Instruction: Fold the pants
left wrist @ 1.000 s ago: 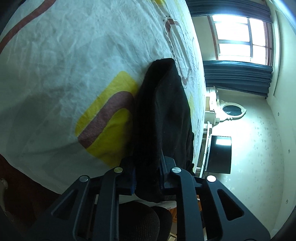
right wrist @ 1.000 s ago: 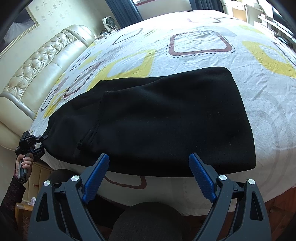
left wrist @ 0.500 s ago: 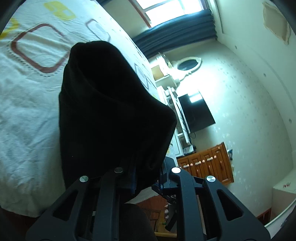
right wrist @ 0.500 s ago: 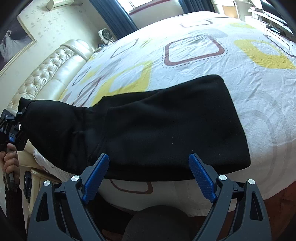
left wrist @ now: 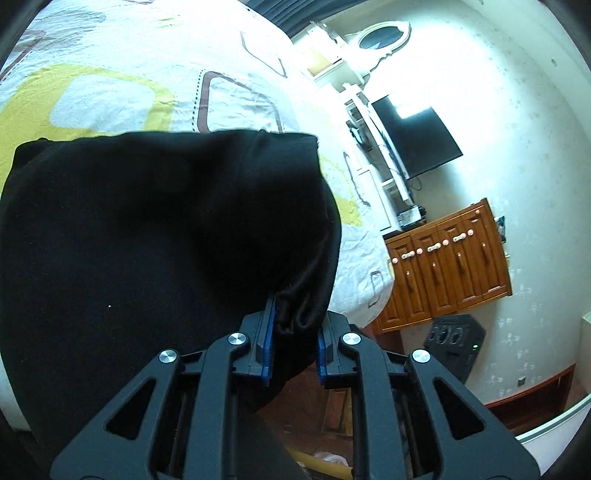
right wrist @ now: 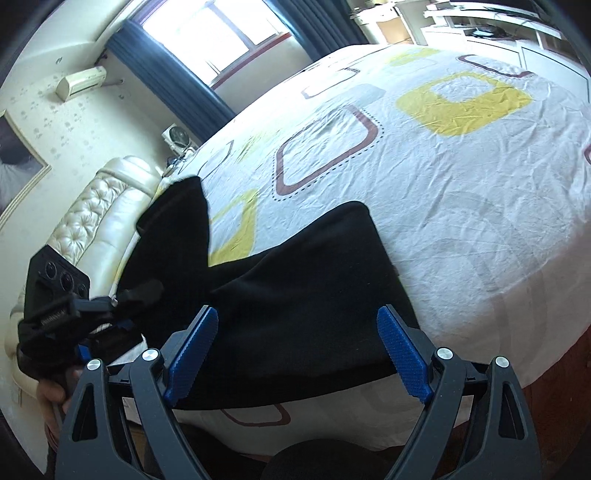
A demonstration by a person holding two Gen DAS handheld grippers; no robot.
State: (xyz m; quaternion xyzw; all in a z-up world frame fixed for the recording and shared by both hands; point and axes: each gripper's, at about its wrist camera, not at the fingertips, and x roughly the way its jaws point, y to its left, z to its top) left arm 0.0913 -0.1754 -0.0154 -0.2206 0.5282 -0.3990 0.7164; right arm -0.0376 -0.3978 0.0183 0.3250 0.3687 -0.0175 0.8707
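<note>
Black pants [right wrist: 303, 295] lie across the near edge of a bed [right wrist: 461, 192] with a white, yellow and maroon patterned sheet. My left gripper [left wrist: 293, 332] is shut on a bunched edge of the pants [left wrist: 155, 236], lifting that end off the sheet so the cloth drapes toward the bed. In the right wrist view the same left gripper [right wrist: 110, 317] shows at the left, held by a hand [right wrist: 51, 391], with the raised cloth rising behind it. My right gripper [right wrist: 299, 350] hangs open just above the flat part of the pants, nothing between its blue pads.
A cream tufted headboard [right wrist: 88, 218] stands at the left of the bed. A wooden cabinet [left wrist: 447, 266], a wall television [left wrist: 413, 140] and a dark speaker [left wrist: 454, 347] stand beyond the bed's foot. Window with blue curtains [right wrist: 207, 33] lies at the far side.
The left gripper has swung the gripped end of the pants up off the sheet and across over the rest of the garment. The right gripper shifted a little and rolled, still open.
</note>
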